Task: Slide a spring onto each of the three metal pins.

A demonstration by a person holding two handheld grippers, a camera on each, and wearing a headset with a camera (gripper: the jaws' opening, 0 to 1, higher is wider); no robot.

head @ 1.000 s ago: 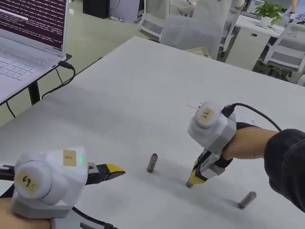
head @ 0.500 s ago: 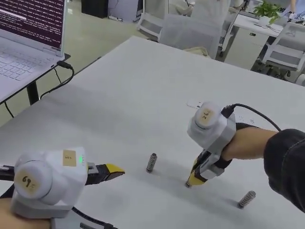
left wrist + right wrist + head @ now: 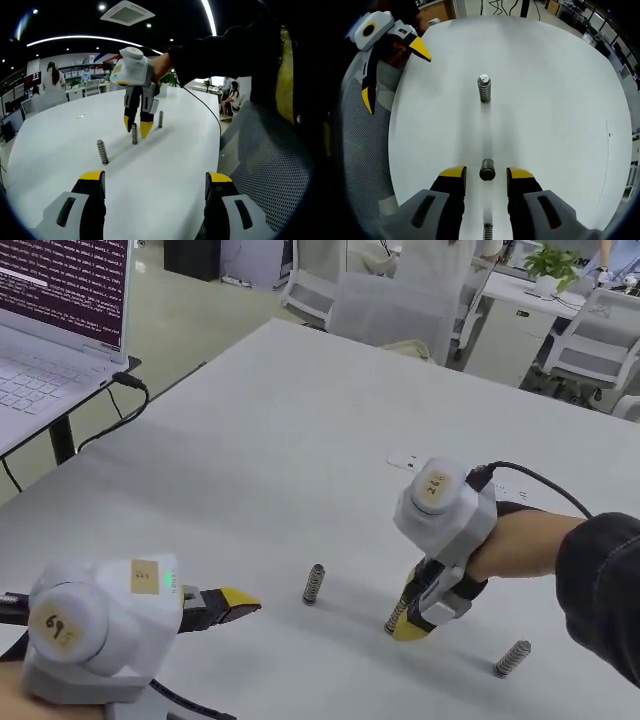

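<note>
White table (image 3: pixel 300 440): the grey coil spring (image 3: pixel 487 169), likely light and squashy, is straddled by the released right tool (image 3: pixel 408 624); a mid-coil hold is advised.

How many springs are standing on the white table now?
3. The left spring stands alone on the table, the middle spring between the right gripper's open jaws, the right spring near the person's sleeve. None seems hidden.
</note>
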